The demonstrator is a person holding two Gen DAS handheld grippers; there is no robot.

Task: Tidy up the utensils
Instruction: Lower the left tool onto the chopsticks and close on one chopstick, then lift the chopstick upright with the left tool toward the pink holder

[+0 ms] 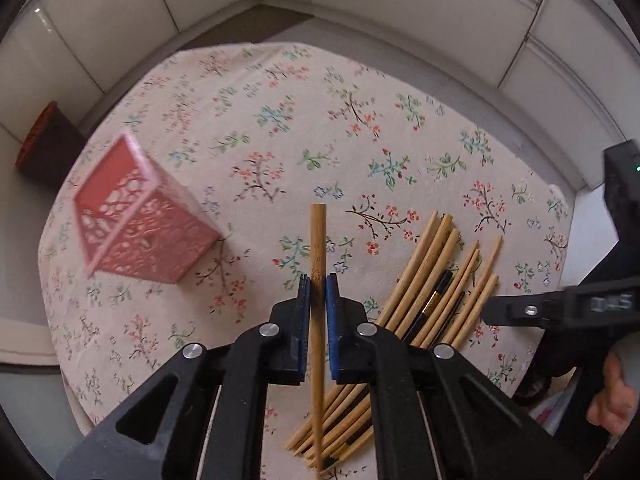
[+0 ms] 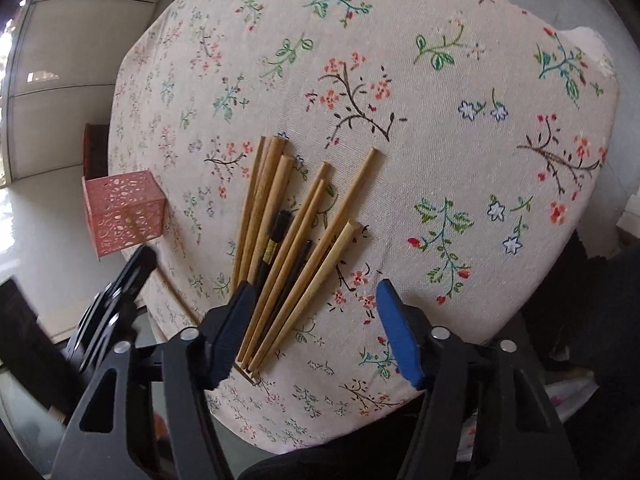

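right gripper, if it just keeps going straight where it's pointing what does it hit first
Most likely the pile of chopsticks. The right gripper points down at it with jaws apart, the sticks' near ends lying between them on the floral tablecloth. Depth is hard to judge.

The pink perforated square holder (image 1: 136, 224) is smeared by motion in the left wrist view, its cut-out pattern unreadable there. The loose pile of tan bamboo and black chopsticks (image 1: 436, 284) is partly hidden behind the left claw (image 1: 318, 284), and whether the lifted single bamboo chopstick (image 1: 318, 240) touches the pile below cannot be told. A person's hand (image 1: 614, 396) is cut off at the right edge. In the right wrist view, the pile's near ends (image 2: 256, 356) sit partly behind the right claw (image 2: 316, 296), and a dark red-rimmed box (image 2: 94, 148) is half hidden behind the floral-cloth surface (image 2: 400, 80).
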